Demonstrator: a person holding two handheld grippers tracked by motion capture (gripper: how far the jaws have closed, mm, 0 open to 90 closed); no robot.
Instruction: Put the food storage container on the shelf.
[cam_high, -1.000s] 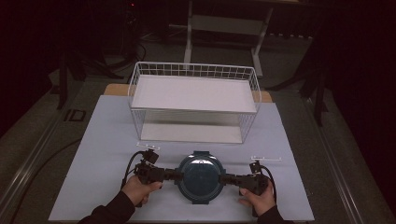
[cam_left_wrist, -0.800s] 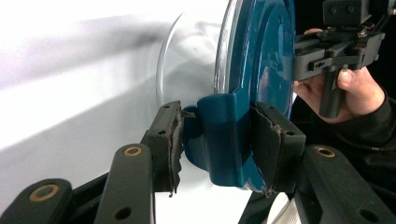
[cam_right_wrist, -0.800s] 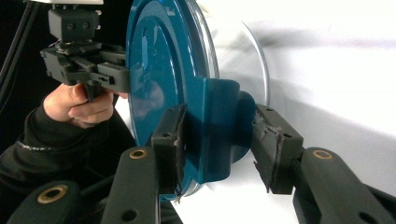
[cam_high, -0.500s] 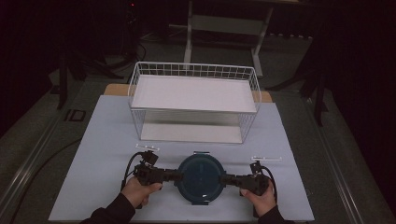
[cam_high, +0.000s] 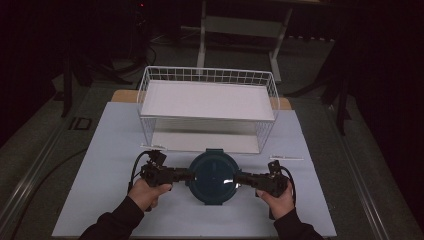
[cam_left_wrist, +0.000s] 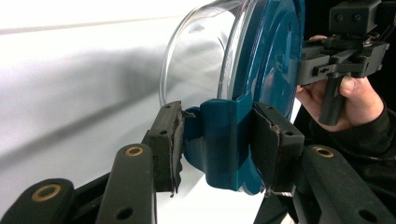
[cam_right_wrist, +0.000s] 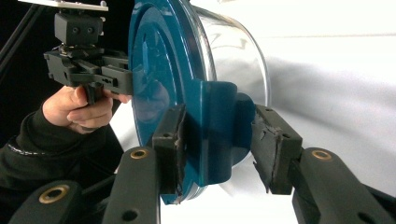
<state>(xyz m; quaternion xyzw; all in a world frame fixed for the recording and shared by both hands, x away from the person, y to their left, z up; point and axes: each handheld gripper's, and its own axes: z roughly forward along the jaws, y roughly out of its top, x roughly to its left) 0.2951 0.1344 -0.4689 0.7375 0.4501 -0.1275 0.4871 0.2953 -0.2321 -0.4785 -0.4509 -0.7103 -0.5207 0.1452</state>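
While I look down from the high view, the round glass container with its teal lid (cam_high: 212, 176) sits at the near middle of the white table (cam_high: 90, 200), just near of the wire basket (cam_high: 208, 107) and held between my two tongs. My left gripper (cam_high: 186, 175) comes at it from the left and my right gripper (cam_high: 239, 178) from the right, each level with the table and pointing at the other. In the left gripper view my jaws pinch the teal clip tab (cam_left_wrist: 219, 140) on the lid's edge, one pad on each side of it and both touching it, with the clear glass wall (cam_left_wrist: 196, 60) curving away on the left of the picture and the flat teal lid on its right. Beyond the lid I see my right hand (cam_left_wrist: 348, 91) wrapped round the handle of the other tong. In the right gripper view the same holds in mirror: my jaws stand on either side of the opposite clip tab (cam_right_wrist: 217, 135), the left pad pressed against it, the right pad at the glass side of the tab, though I cannot tell whether that one quite touches. My left hand (cam_right_wrist: 79, 107) shows past the lid. Dark sleeves cover both my forearms. The basket's white shelf (cam_high: 208, 100) lies beyond the container, and a thin white strip (cam_high: 286, 158) lies on the table to the right, near the basket's foot.
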